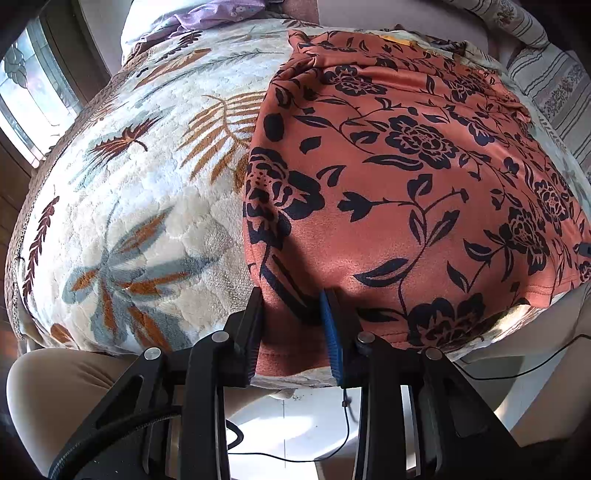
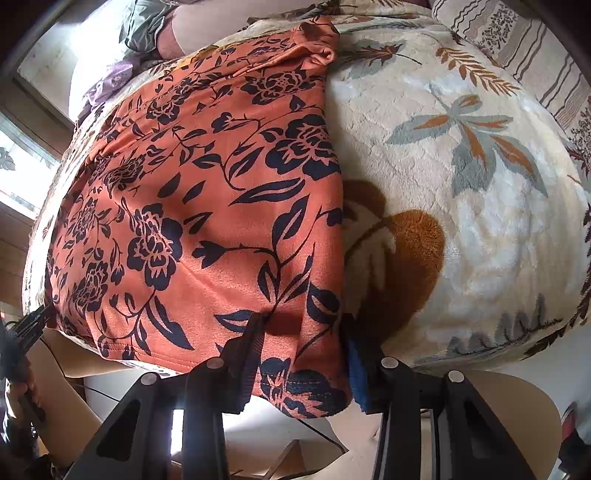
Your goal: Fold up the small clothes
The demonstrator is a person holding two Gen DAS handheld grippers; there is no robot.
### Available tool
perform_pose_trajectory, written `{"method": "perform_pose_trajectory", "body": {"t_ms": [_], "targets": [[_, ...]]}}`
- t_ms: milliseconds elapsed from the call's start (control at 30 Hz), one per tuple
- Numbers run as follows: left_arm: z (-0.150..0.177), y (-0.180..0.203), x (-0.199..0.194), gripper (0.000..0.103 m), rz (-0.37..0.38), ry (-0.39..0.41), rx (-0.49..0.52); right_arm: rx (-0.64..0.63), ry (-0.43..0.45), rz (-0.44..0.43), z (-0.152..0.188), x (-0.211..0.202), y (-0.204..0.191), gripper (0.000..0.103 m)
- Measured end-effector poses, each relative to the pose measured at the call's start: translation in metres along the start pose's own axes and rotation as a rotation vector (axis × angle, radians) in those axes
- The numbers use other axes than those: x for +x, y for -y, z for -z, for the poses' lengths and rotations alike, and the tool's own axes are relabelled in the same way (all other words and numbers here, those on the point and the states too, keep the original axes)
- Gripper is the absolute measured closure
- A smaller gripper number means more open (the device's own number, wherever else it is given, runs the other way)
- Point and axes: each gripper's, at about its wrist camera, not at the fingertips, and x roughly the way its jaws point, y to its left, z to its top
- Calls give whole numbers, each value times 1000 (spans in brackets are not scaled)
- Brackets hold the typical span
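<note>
An orange garment (image 1: 406,166) with dark blue flowers lies spread flat on a cream leaf-patterned blanket (image 1: 147,184). Its near hem hangs a little over the bed's front edge. My left gripper (image 1: 292,297) points steeply down at the near left corner, shut on a bunch of the fabric that fills the gap between its pads. In the right wrist view the same garment (image 2: 207,184) covers the left half. My right gripper (image 2: 303,319) is shut on its near right corner, with the blue pad at the cloth's side edge. The left gripper (image 2: 33,321) shows at the far left edge.
The blanket (image 2: 461,184) is bare to the right of the garment. A striped pillow (image 2: 517,48) lies at the far right, and a lilac cloth (image 1: 218,14) at the far end. A window (image 1: 29,92) is on the left. A person's beige trouser leg (image 1: 55,387) and a thin cable (image 1: 343,424) are below the bed edge.
</note>
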Motion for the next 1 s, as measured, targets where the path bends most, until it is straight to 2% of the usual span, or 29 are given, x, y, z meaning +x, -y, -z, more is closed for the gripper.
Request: {"method": "perform_pose_trajectory", "body": {"t_ms": [67, 133, 233, 333, 567, 733, 900, 933, 967, 1000], "targets": [[1, 1, -1, 75, -1, 0, 6, 3, 4, -2, 0, -1, 1, 70], [2, 2, -4, 75, 9, 4, 7, 1, 9, -3, 0, -3, 3, 78], [3, 7, -6, 75, 21, 2, 19, -9, 15, -12, 0, -6, 3, 82], [3, 6, -7, 75, 41, -4, 18, -18, 28, -19, 2, -11, 4, 83], [5, -14, -10, 75, 178, -30, -64, -14, 37, -28, 5, -15, 8, 83], [4, -20, -5, 75, 208, -47, -112, 5, 31, -32, 6, -10, 11, 83], [3, -14, -2, 75, 176, -49, -93, 11, 24, -33, 5, -8, 12, 83], [3, -13, -2, 78, 169, -43, -86, 12, 23, -35, 5, -8, 13, 83], [3, -12, -3, 87, 160, -35, -78, 11, 23, -38, 5, -8, 13, 83], [3, -12, -3, 91, 160, -31, -73, 11, 26, -40, 5, -8, 13, 83]]}}
